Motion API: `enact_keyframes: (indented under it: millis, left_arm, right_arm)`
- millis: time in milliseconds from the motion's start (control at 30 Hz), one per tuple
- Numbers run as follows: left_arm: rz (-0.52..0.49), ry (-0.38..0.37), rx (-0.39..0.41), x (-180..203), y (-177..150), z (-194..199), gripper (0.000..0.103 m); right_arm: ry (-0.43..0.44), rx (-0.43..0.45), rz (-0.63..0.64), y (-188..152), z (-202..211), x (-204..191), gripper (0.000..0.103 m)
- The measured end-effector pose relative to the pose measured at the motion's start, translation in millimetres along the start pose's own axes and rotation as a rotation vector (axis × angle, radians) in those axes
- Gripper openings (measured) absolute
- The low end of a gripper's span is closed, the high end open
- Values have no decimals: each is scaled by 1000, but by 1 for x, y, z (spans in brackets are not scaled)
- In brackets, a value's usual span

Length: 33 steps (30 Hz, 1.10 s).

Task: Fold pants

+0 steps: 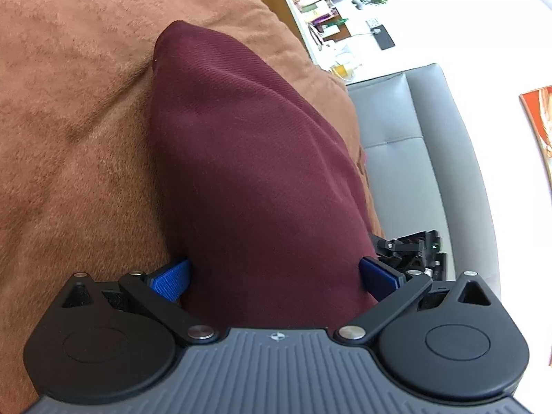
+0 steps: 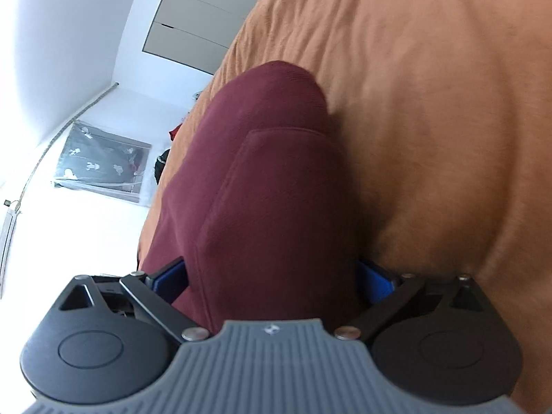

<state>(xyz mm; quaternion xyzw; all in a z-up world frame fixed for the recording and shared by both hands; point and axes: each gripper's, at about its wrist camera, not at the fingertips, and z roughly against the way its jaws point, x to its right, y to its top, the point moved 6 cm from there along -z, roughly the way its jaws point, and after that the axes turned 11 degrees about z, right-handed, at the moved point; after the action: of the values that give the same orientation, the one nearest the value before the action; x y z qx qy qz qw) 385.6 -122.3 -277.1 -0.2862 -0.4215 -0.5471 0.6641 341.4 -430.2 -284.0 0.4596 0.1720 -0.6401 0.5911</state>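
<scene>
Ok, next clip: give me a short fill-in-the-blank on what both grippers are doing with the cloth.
1. The dark red fabric pants lie on a ____ blanket.
2. The left gripper has ____ pads.
3. The pants fabric passes ____ the fingers of the right gripper.

Missing: brown; blue; between

A home living room: grey sofa (image 1: 424,158), brown blanket (image 1: 76,120), cluttered shelf (image 1: 321,17).
</scene>
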Motion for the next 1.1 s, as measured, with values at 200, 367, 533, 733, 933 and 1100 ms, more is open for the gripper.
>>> enact_keyframes:
  millis: [200,367,533,733,933,1100]
  left_arm:
    - [-71,26,73,4,-7,2,103]
    - [-139,-11,138,16,-15,16,85]
    - [-120,-50,157,22,-19,34,75]
    - [-61,-159,241,25,-19,74,73]
    - [-33,-204,334,26,-16,144,73]
    - [-60,-141,406,15,-12,226,73]
  right_arm:
    - [-25,15,6,2,-9,-11,59]
    - [-54,66,41,-1,-5,-24,46]
    - [-63,103,65,0,0,-52,44]
    - [-62,113,108,6,-8,-101,44]
    - [-28,111,170,6,-25,-164,44]
    - [28,74,229,4,-81,-229,44]
